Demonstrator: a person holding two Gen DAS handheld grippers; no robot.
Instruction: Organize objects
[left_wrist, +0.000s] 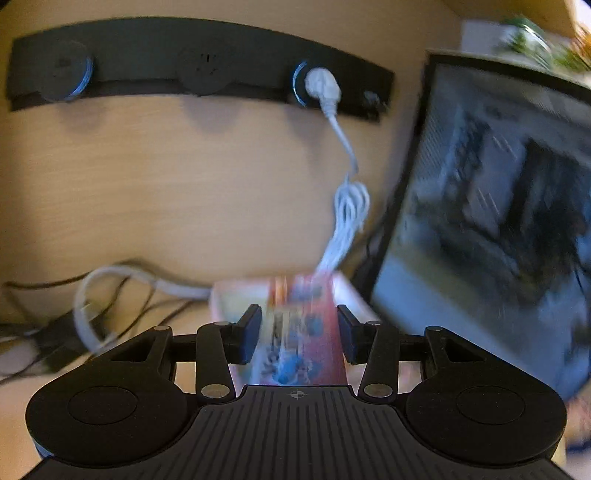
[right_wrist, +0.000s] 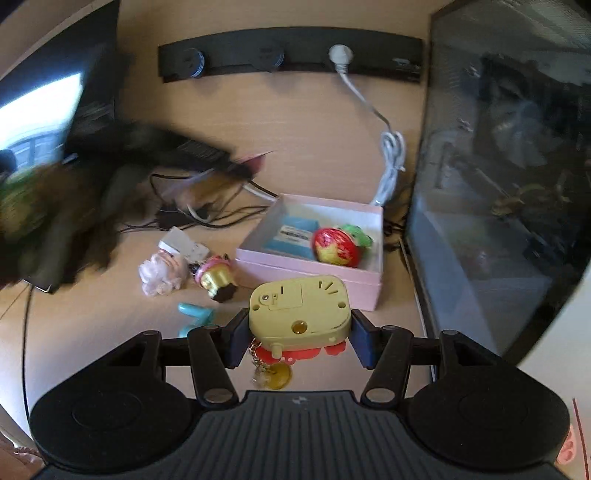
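Pink box (right_wrist: 314, 275) clear only from right; right tongs (right_wrist: 299, 334) grip yellow toy (right_wrist: 299, 308), left tongs (left_wrist: 299, 332) a red packet (left_wrist: 306, 332)

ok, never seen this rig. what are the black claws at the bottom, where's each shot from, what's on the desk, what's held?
No robot here: a person carries a two-finger hand-held gripper in each hand, each with a fisheye camera looking along its fingers. The left wrist view shows the left hand-held gripper with a blurred red printed packet between its pads. In the right wrist view, the right hand-held gripper is shut on a yellow toy. On the wooden desk sits an open pink box holding a red apple-like toy, with a cupcake toy, a teal piece and cables beside it.
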